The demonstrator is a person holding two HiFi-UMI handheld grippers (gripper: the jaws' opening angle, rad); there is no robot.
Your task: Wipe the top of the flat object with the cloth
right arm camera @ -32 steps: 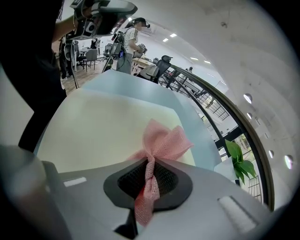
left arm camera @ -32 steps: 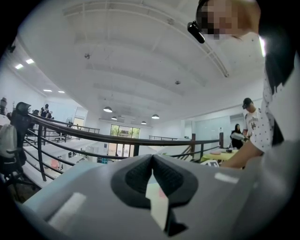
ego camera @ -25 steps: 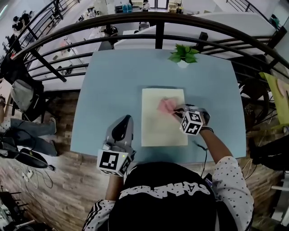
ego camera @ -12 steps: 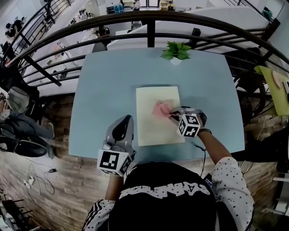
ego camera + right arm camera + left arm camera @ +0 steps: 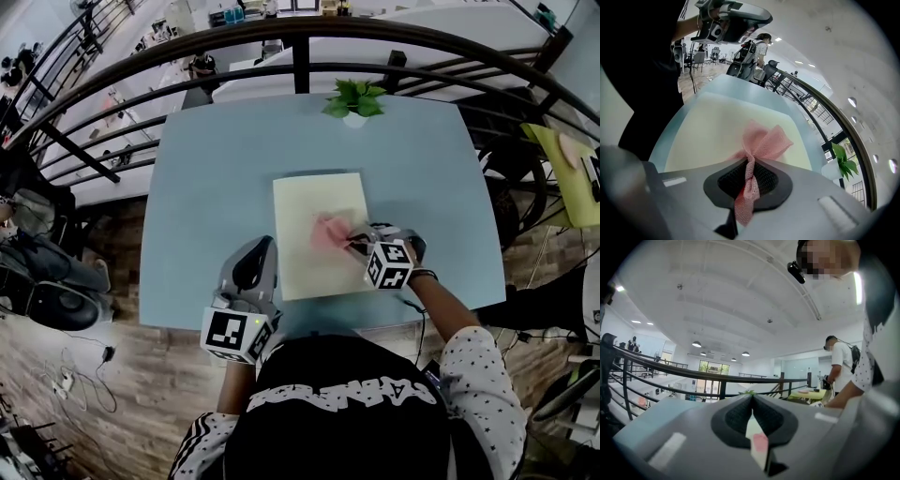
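The right gripper (image 5: 750, 161) is pinching the cloth (image 5: 328, 230): its fingers (image 5: 725, 182) are clamping tight on a twisted strand of the pink mesh. The rest of the cloth is fanning out just past the tips and lying on the board (image 5: 298, 258). The pale yellow board is lying flat at the middle of the blue table (image 5: 206, 178), its long sides running from 6 to 12 o'clock. In the head view the cloth is sitting on the board's right half, toward 4 o'clock from its centre, and the right gripper is reaching in from 4 o'clock across the board's right edge. The left gripper (image 5: 259, 247) is hovering at 7 o'clock from the board, beside its near left corner and over the table's near edge. It is staying apart from the board, and whether it is touching the table cannot be told. Its fingers (image 5: 733, 416) are pressing together at the tips with nothing between them. Only a thin slit is opening lower down, and a strip of the board and a bit of the pink cloth are showing through it. A small potted plant (image 5: 354, 101) is standing at the table's 12 o'clock edge, well apart from the board, and a dark railing (image 5: 431, 42) is curving around the table beyond it.
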